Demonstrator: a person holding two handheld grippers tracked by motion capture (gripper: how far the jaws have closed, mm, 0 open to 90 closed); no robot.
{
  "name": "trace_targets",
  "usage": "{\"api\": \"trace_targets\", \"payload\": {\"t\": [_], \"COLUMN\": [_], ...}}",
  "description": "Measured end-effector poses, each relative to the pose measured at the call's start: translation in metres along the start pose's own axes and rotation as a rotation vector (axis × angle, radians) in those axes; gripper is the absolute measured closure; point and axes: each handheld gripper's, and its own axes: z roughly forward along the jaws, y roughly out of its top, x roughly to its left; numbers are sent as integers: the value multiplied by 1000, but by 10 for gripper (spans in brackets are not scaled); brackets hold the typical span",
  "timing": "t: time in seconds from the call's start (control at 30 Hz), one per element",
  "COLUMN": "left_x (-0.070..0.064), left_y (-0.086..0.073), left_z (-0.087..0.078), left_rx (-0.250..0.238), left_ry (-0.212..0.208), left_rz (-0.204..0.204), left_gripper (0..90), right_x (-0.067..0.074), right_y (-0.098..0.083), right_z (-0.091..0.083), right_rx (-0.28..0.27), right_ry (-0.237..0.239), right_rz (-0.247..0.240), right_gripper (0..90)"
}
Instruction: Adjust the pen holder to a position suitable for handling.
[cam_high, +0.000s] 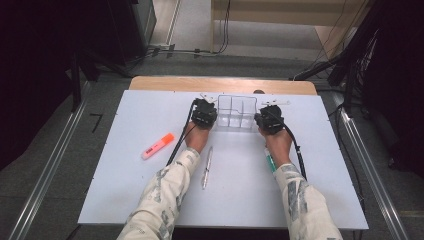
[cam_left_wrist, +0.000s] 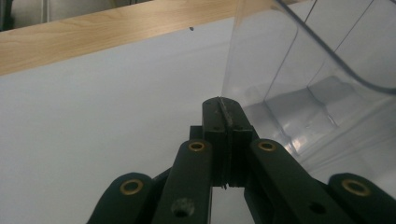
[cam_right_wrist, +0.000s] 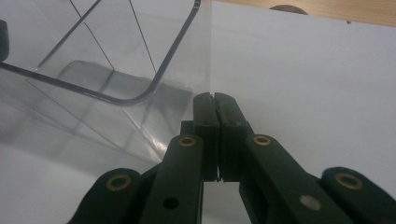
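A clear plastic organiser (cam_high: 237, 112) with several compartments stands at the back middle of the white table top (cam_high: 125, 190). My left gripper (cam_high: 208, 106) rests just beside its left wall, and my right gripper (cam_high: 267, 109) sits just beside its right wall. In the left gripper view the black jaws (cam_left_wrist: 224, 105) are pressed together with nothing between them, close to the organiser's wall (cam_left_wrist: 261, 60). The right gripper view shows the same: jaws (cam_right_wrist: 214, 100) shut and empty, next to the organiser's rounded corner (cam_right_wrist: 154, 88). Whether either gripper touches the organiser I cannot tell.
An orange highlighter (cam_high: 157, 146) lies at the left of the table. A pale pen (cam_high: 206, 167) lies between the person's forearms. A green and white tube (cam_high: 270, 161) pokes out by the right wrist. A wooden strip (cam_high: 225, 84) edges the far side.
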Motion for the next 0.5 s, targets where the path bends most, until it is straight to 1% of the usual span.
{"api": "trace_targets", "payload": {"t": [0.1,0.13,0.17,0.27,0.3,0.33,0.5], "left_x": [0,0,0,1,1,2,2], "left_y": [0,0,0,0,0,1,1], "left_z": [0,0,-1,-2,-2,-3,-8], "left_rx": [3,6,9,23,23,23,31], "left_ry": [0,-8,-11,-25,-25,-31,-39], "left_rz": [-3,-20,-22,-27,-27,-41,-44], "left_gripper": [900,900,900,900,900,900,900], "right_x": [0,0,0,-2,-2,-2,-3], "right_y": [0,-1,-1,-1,-1,-1,-2], "right_z": [1,1,1,1,1,1,-2], "right_rx": [3,7,8,15,15,16,20], "right_ry": [2,6,7,25,27,31,45], "right_rz": [0,5,6,31,32,31,32], "right_gripper": [879,879,880,881,881,881,883]}}
